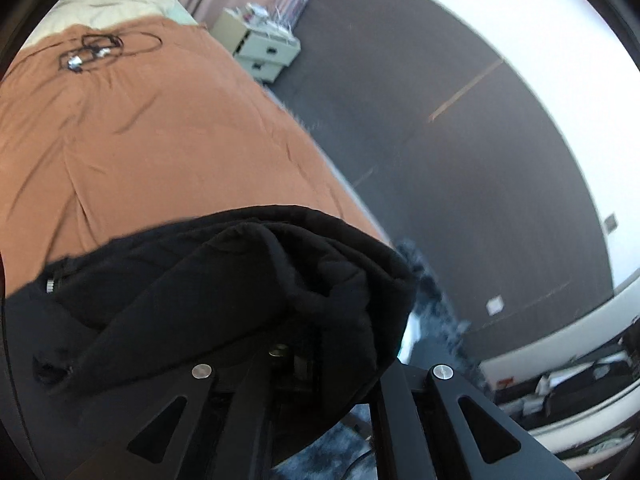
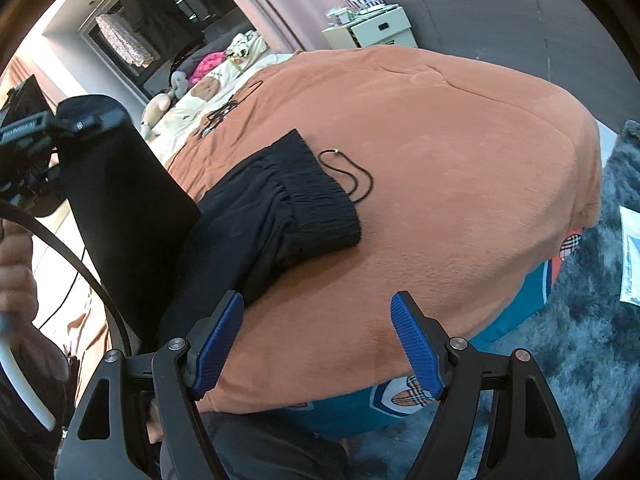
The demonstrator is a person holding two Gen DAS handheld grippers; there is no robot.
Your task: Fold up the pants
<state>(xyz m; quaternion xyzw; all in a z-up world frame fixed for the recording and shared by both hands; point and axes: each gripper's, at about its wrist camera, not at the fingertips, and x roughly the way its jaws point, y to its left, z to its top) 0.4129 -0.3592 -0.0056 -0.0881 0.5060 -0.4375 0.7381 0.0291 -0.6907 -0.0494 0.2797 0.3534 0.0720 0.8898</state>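
Note:
Black pants point(image 2: 280, 216) lie on the orange blanket point(image 2: 460, 200) of a bed, with the ribbed waistband toward the middle and a drawstring point(image 2: 352, 172) trailing off it. My left gripper point(image 2: 80, 120) is up at the left of the right wrist view, shut on one pant leg point(image 2: 128, 200), which hangs from it as a flat black panel. In the left wrist view bunched black cloth point(image 1: 280, 280) covers the left gripper point(image 1: 312, 364) and hides its fingertips. My right gripper point(image 2: 318, 336) hovers open over the blanket beside the pants. Nothing is between its blue pads point(image 2: 416, 344).
A white bedside drawer unit point(image 2: 372, 28) stands past the bed's far corner. A coiled black cable point(image 1: 104, 48) lies on the blanket. Pillows and plush toys point(image 2: 208, 88) sit at the bed's head. A grey shaggy rug point(image 2: 580, 340) with a paper point(image 2: 632, 256) covers the floor. A hand point(image 2: 16, 280) is at the left.

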